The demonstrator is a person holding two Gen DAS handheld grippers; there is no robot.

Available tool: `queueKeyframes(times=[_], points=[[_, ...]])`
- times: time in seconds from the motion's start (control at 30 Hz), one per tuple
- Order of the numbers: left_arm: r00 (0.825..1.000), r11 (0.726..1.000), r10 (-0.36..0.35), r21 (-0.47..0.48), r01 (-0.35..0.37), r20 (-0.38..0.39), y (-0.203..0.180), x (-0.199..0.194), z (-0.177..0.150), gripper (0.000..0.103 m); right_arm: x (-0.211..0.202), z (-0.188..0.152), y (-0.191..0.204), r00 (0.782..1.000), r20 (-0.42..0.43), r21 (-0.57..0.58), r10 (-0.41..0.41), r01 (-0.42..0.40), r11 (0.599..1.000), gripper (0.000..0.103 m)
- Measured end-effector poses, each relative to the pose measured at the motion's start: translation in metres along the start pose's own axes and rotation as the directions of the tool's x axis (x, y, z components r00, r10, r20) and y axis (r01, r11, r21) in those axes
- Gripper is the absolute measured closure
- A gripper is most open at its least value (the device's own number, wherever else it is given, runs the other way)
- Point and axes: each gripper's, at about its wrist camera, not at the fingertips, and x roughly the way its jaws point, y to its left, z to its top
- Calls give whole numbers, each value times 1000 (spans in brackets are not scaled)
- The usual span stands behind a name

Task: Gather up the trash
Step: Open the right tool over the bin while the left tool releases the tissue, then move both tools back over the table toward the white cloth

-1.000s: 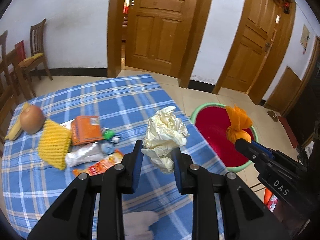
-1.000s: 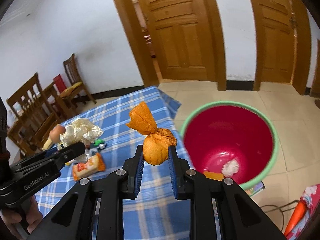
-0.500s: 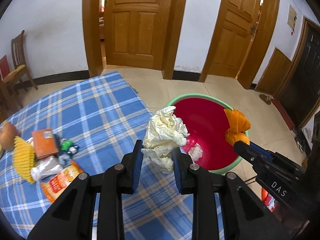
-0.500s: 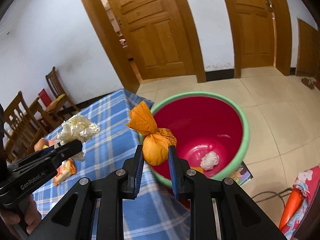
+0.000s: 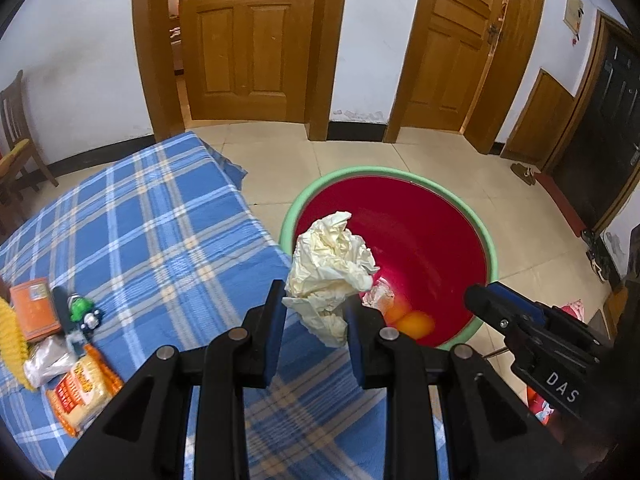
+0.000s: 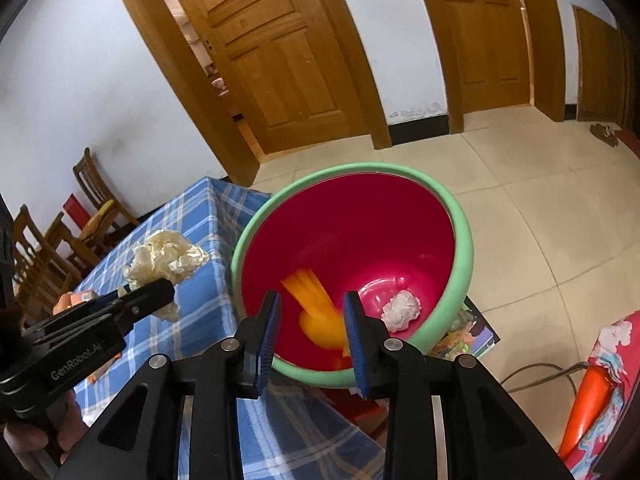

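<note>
Bin mouth open, table edge close

Red bin (image 6: 460,248) stands wide open, just a paper wad (image 6: 401,311) inside; blue checked table (image 5: 160,232) touches its near-left rim; bare floor tiles (image 6: 540,184) beyond it.

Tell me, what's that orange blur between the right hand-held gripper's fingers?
In the right wrist view, an orange trash bundle is dropping between the opening jaws of the right hand-held gripper into the red bin.
</note>
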Motion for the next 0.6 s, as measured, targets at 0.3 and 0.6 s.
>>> queueKeyframes(times=[0.3,0.6], points=[[1000,1000,-21,18,21,-9,-10,13,3,73,-4,0,-9,1000,8,22,-4,4,1000,65],[1000,999,-22,36,22,15,-12,6,4,49,-8,-1,-10,1000,18,27,-3,3,1000,64]])
